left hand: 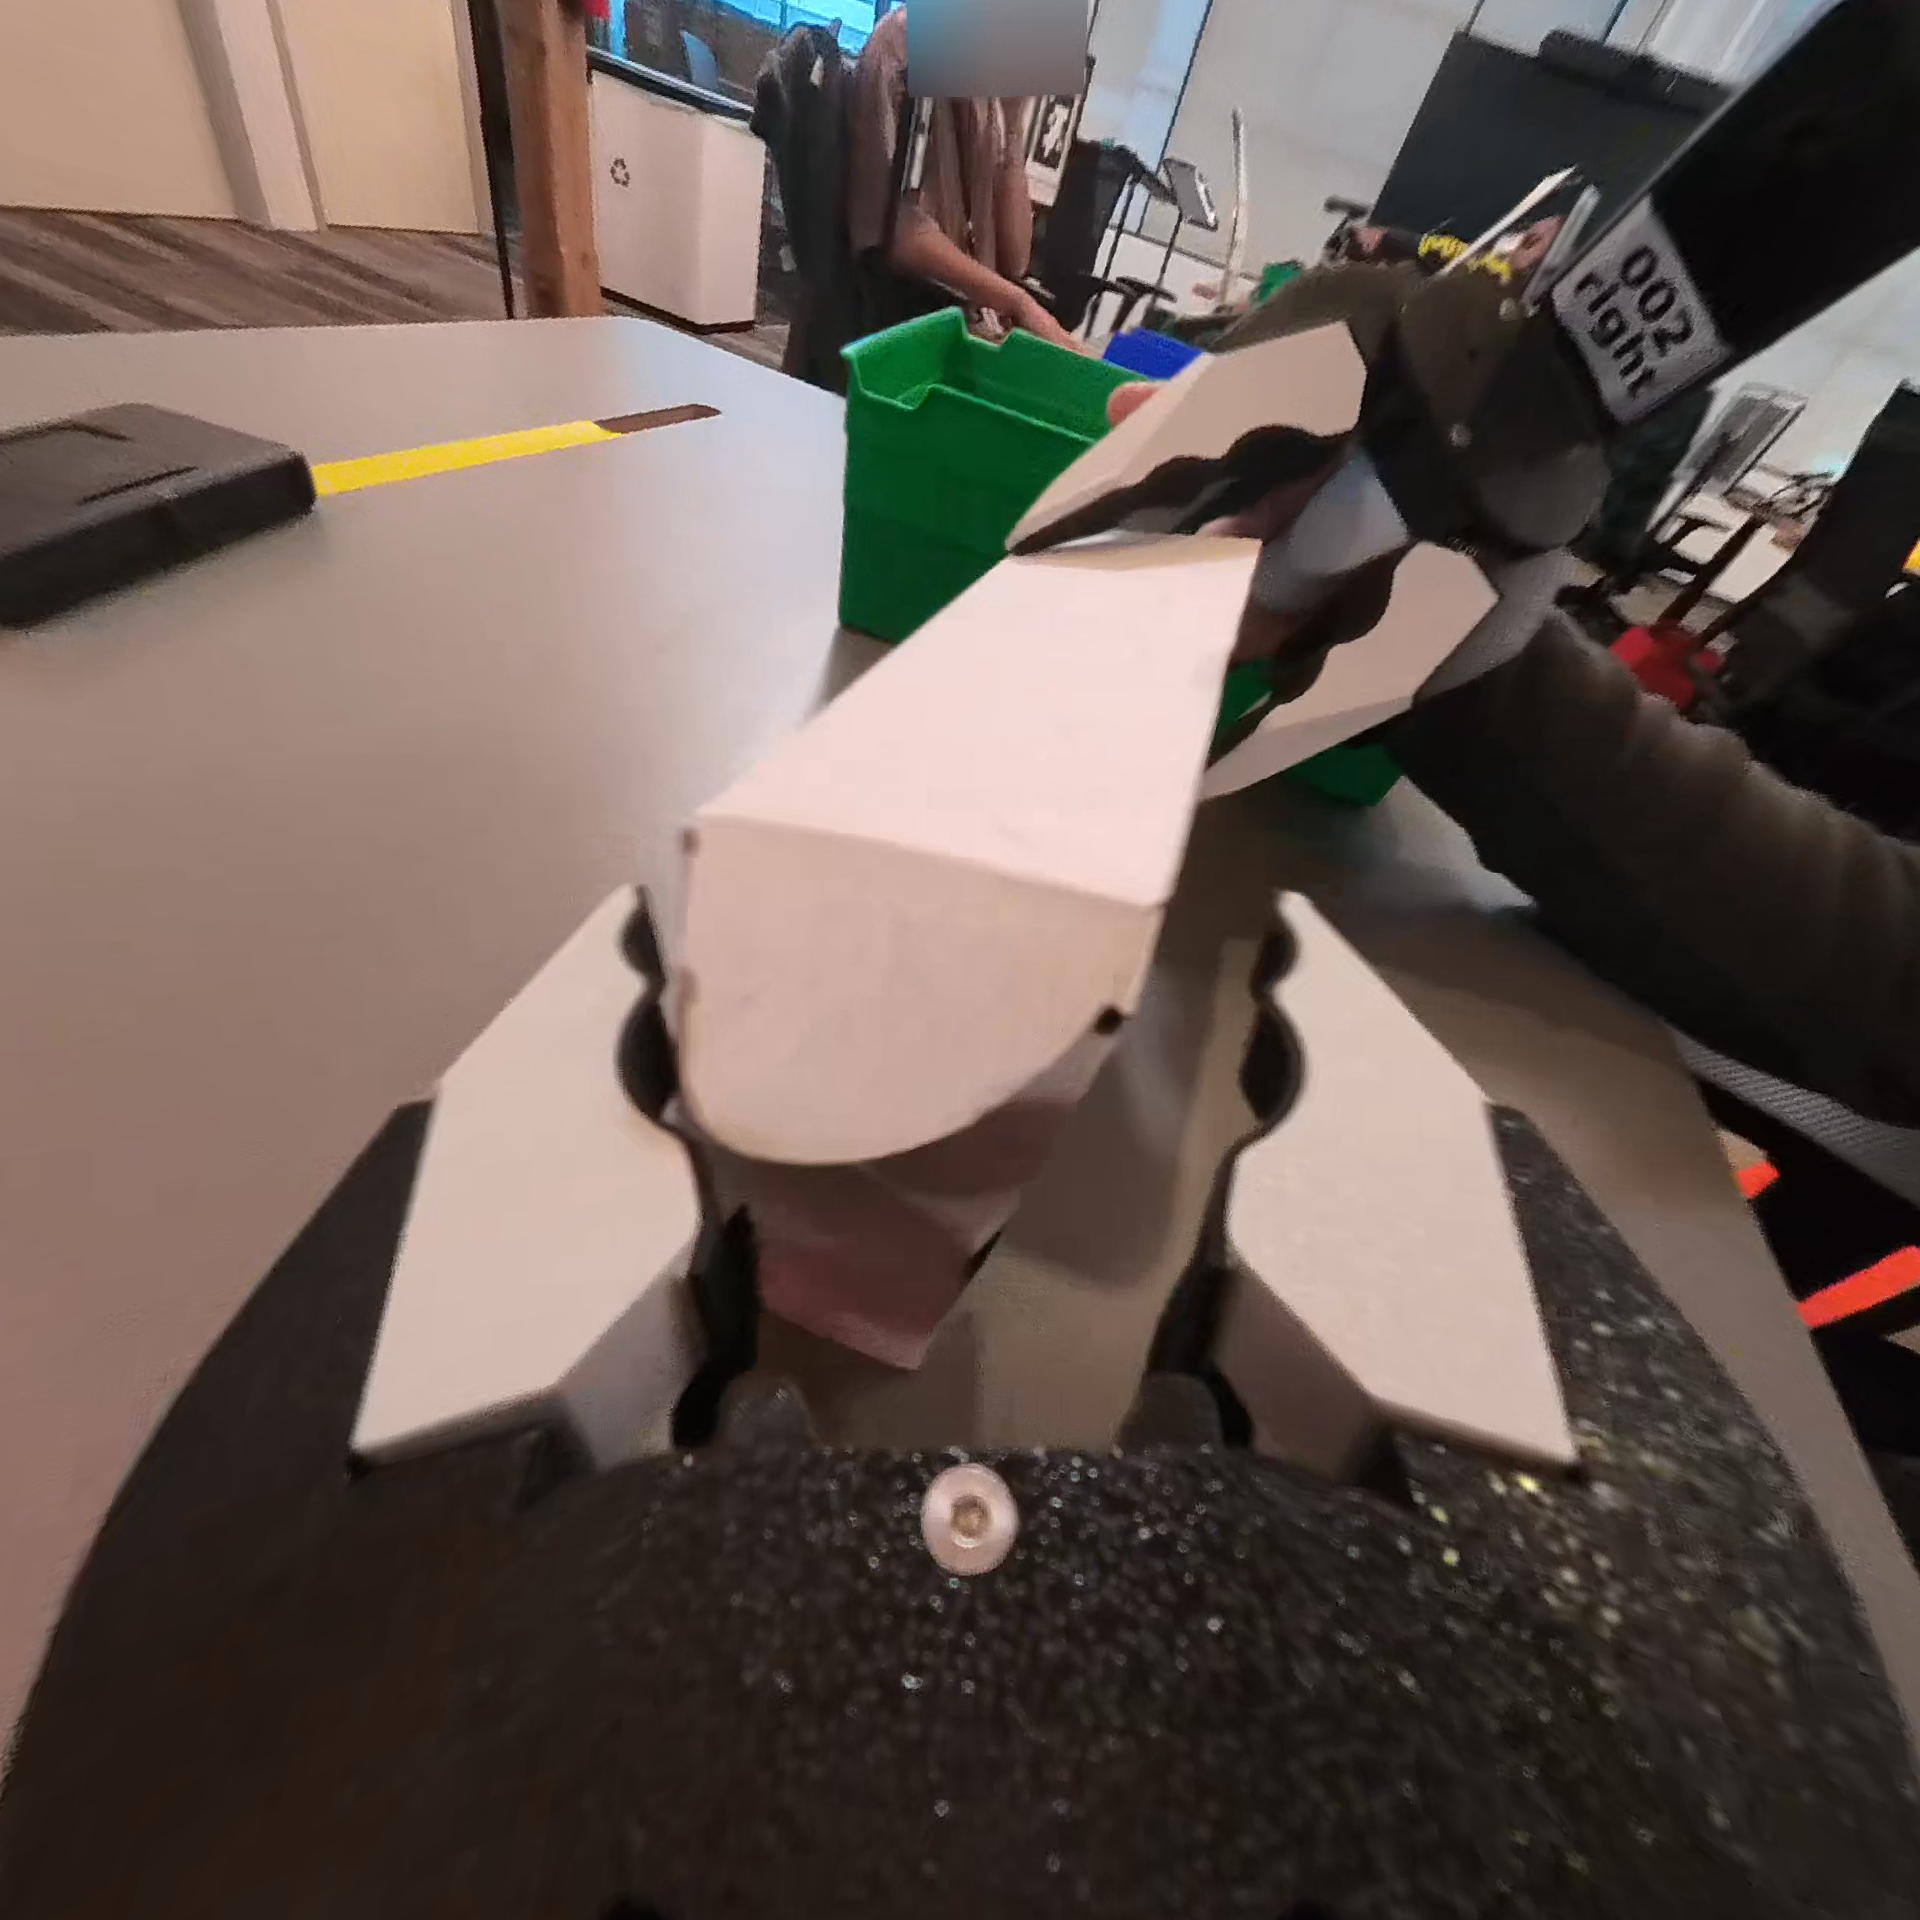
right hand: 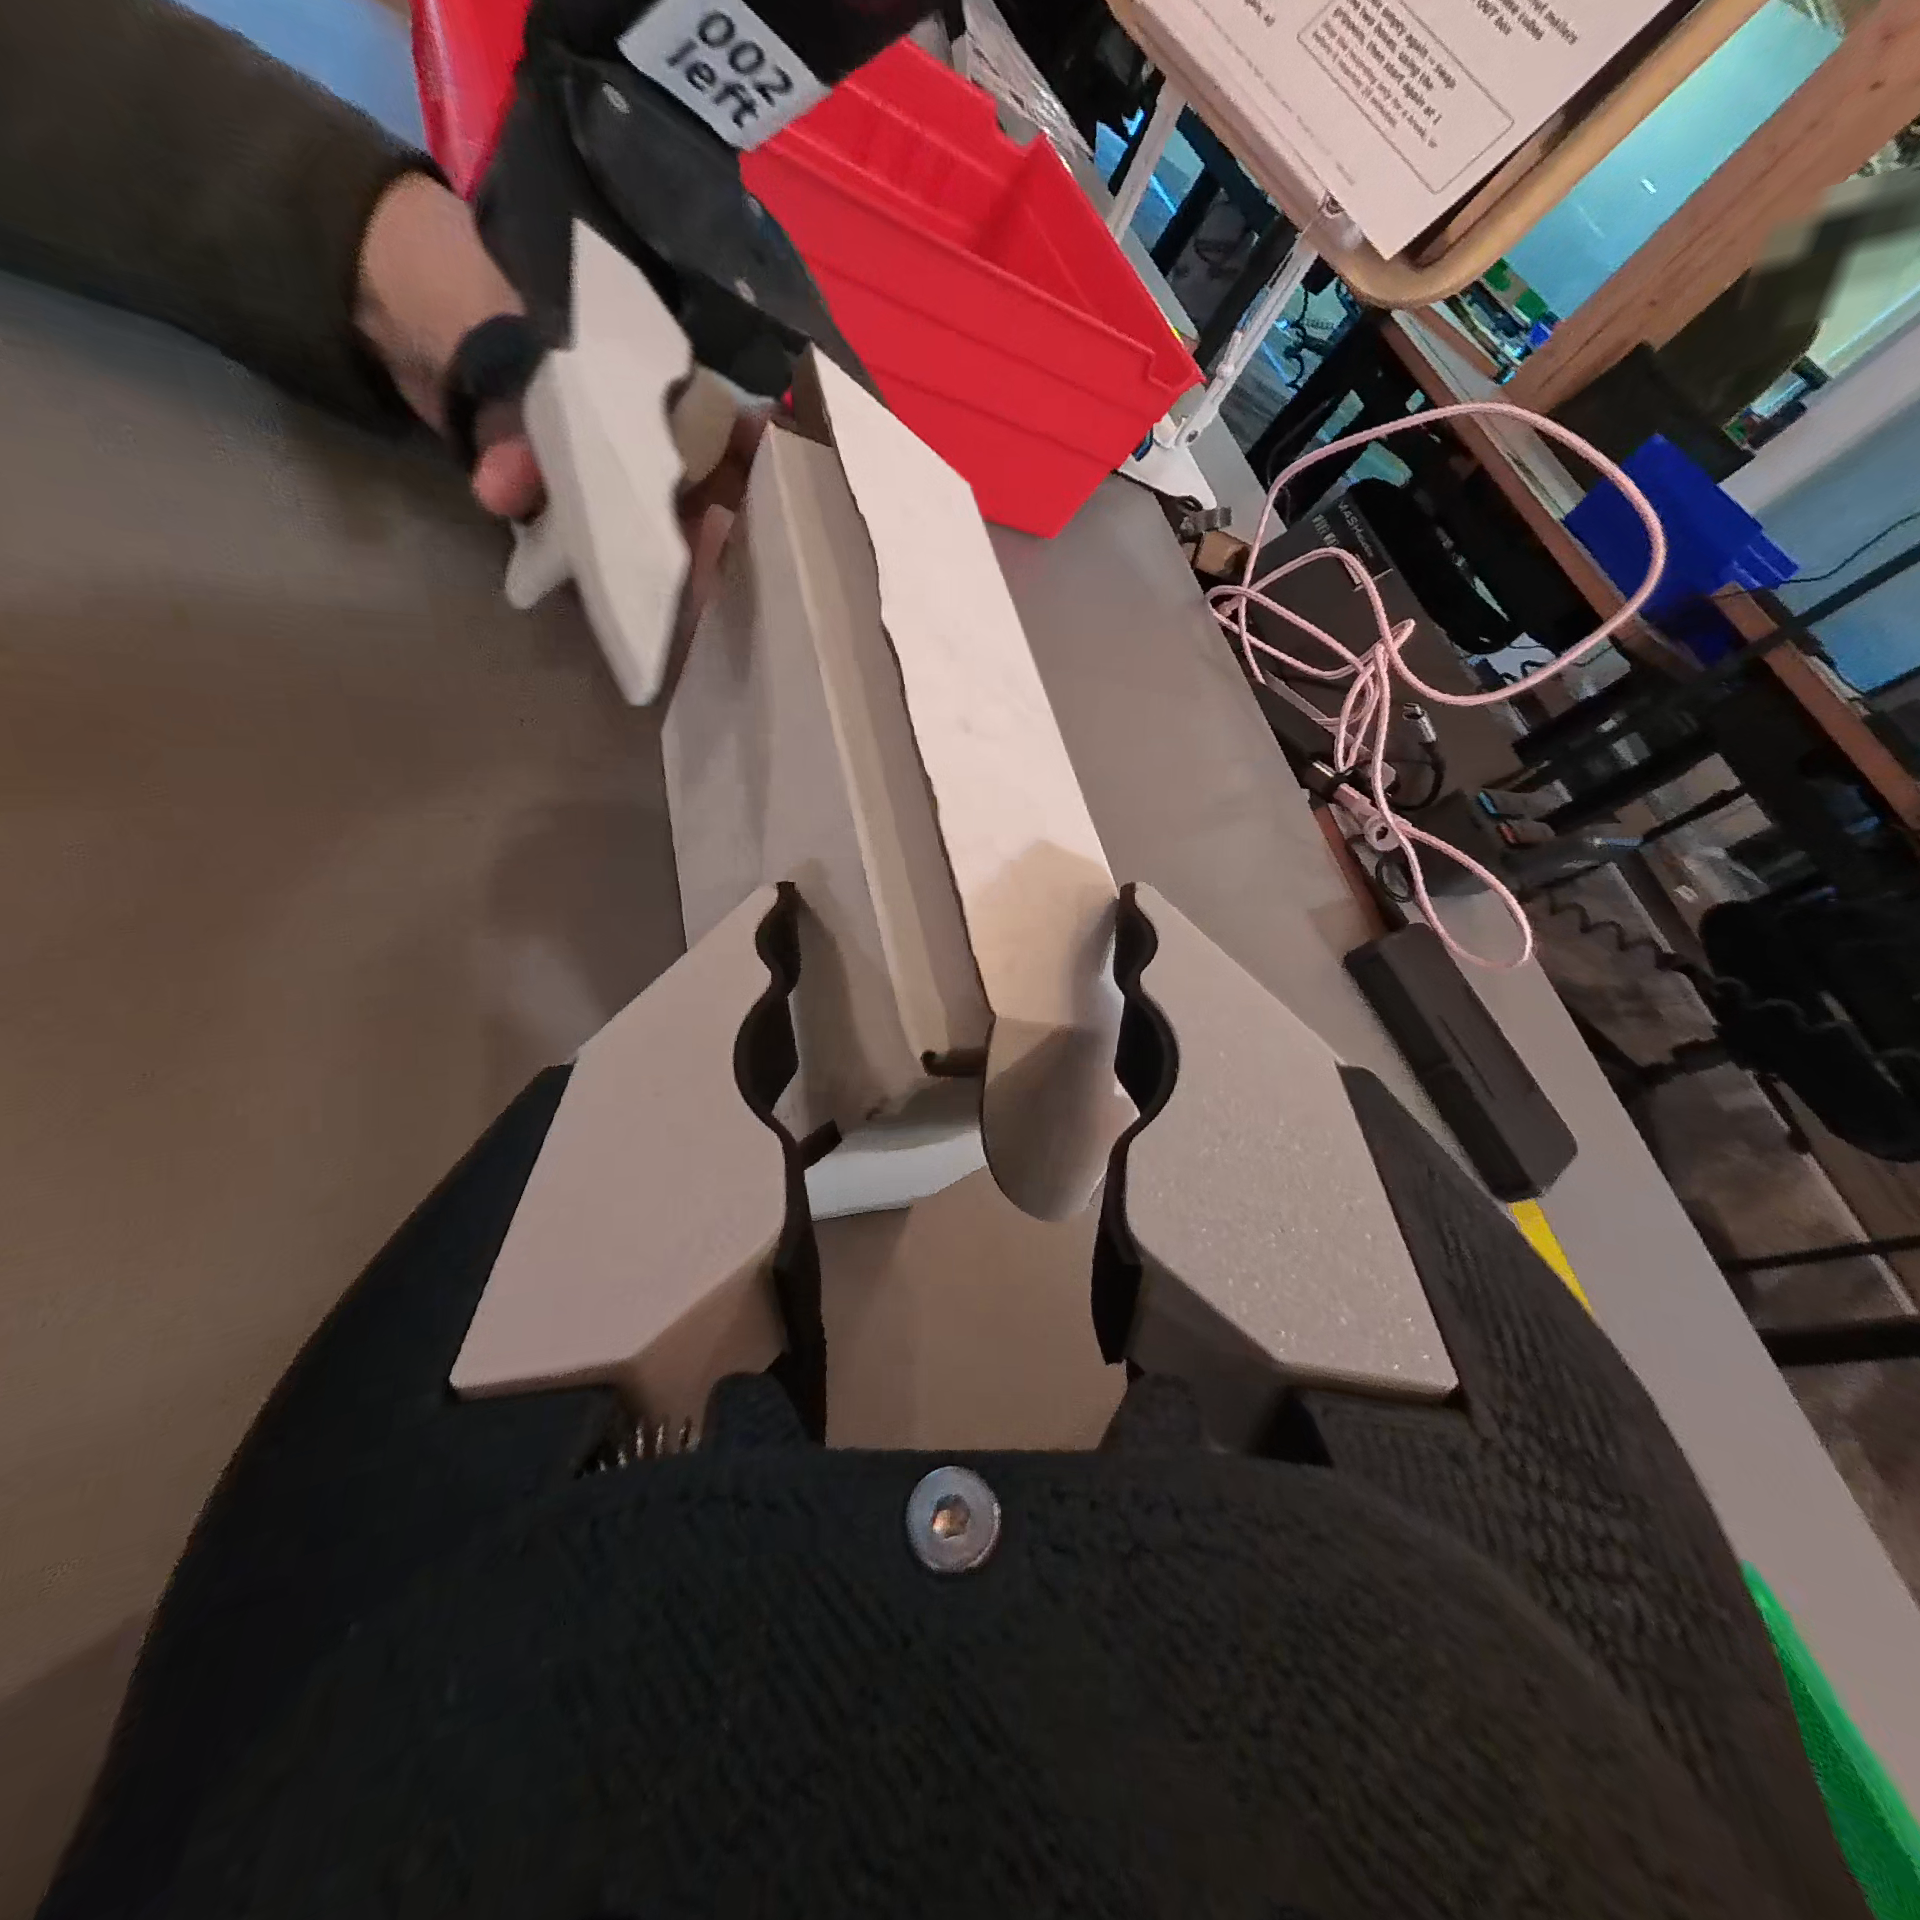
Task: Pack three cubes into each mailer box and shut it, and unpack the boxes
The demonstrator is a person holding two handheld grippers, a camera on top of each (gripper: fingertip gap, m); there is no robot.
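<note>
**Long white box spanning both grippers, above grey table**

Long white cardboard mailer box [left hand: 966, 790] held off the matte grey table [left hand: 364, 727], one end at each gripper. Wide bare tabletop toward the far left corner; only a flat black rectangular pad [left hand: 135, 499] with a yellow tape strip [left hand: 457, 452] near that left edge. Green plastic bin [left hand: 956, 468] close behind the box's far end, blocking room there. Red plastic bin [right hand: 966, 301] at the table's right edge beyond the other end; pink cable loops [right hand: 1455, 644] hanging off that edge.

Right gripper [right hand: 956, 935]: partly open, both pads pressed on the box end, lid flap [right hand: 1039, 1122] curling between the fingers. Grip confirmed from the left wrist view.

Left gripper [left hand: 956, 935]: spread wide. Left finger [left hand: 540, 1143] touching or just beside the box's near end; right finger [left hand: 1382, 1164] clearly apart from it, table visible in the gap. Box not clamped on this side.
</note>
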